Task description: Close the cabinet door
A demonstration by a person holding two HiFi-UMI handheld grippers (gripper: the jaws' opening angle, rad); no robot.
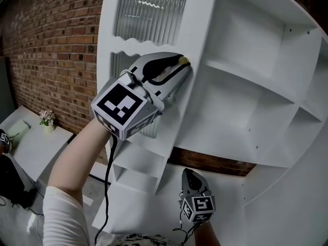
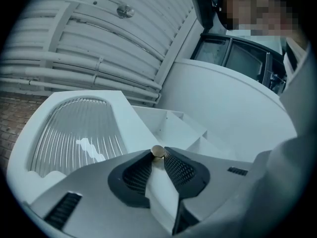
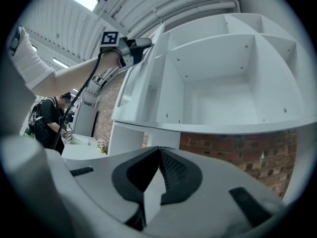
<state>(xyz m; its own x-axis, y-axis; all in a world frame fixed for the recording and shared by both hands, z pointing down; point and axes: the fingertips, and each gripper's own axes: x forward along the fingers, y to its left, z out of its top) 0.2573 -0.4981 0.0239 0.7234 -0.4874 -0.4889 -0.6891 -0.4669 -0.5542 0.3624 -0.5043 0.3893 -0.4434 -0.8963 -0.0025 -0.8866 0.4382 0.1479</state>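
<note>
Cabinet door (image 1: 154, 46) left of shelves (image 1: 241, 106)

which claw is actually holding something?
The left claw: it pinches the small round brass knob of the white ribbed-glass cabinet door. The right claw is shut on nothing.

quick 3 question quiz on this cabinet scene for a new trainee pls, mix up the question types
1. Pick one: what is the left gripper clamped on?
A) the knob of the door
B) a cup
C) a towel

2. True or false: the door is fully shut against the cabinet.

3. Fill in: the right gripper has its jaws together and holds ____.

Key
1. A
2. False: the door stands open, and the bare shelves show beside it.
3. nothing
</note>
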